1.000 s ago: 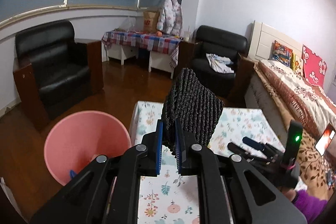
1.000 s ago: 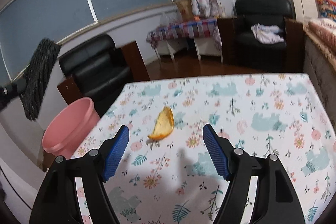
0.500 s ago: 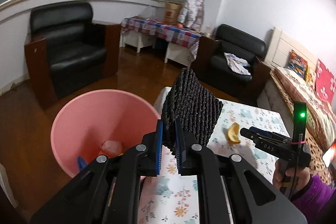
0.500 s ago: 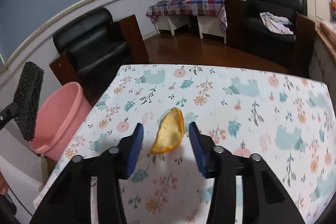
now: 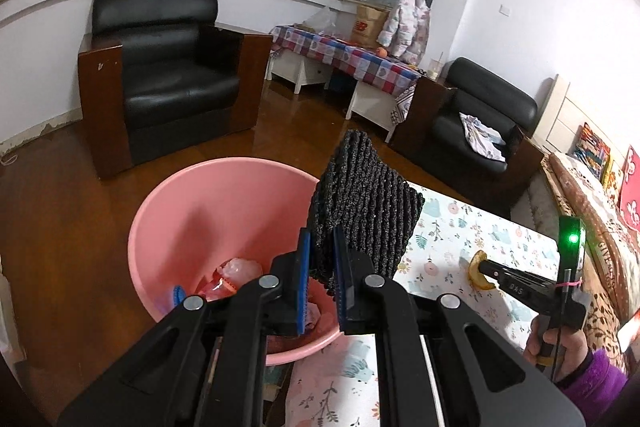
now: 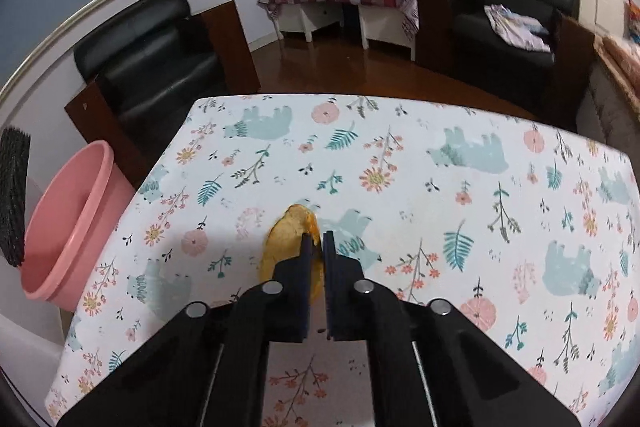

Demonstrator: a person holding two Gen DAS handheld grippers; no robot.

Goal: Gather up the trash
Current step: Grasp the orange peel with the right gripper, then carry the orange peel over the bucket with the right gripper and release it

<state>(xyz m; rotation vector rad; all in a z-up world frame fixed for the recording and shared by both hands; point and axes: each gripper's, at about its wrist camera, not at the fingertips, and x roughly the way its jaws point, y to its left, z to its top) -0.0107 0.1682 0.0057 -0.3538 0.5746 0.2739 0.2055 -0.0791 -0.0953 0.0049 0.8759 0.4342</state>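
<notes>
My left gripper point(image 5: 320, 239) is shut on a black ribbed foam piece point(image 5: 362, 211) and holds it over the right rim of the pink bin point(image 5: 192, 203), which has wrappers inside. The foam piece point(image 6: 14, 195) also shows at the left edge of the right wrist view, beside the pink bin point(image 6: 68, 223). My right gripper point(image 6: 317, 239) is shut on an orange peel point(image 6: 286, 239) that lies on the floral table point(image 6: 440, 187). In the left wrist view the right gripper point(image 5: 482, 265) pinches that peel point(image 5: 476, 271), with a hand in a purple sleeve behind it.
The bin stands on the wooden floor against the table's left edge. Black armchairs point(image 5: 168, 79) and a low checked-cloth table point(image 5: 348, 55) stand further back. A bed point(image 5: 592, 195) runs along the right side.
The right gripper came down over the peel and its jaws went from wide open to shut on it. The left gripper carried the foam piece leftward, out over the bin.
</notes>
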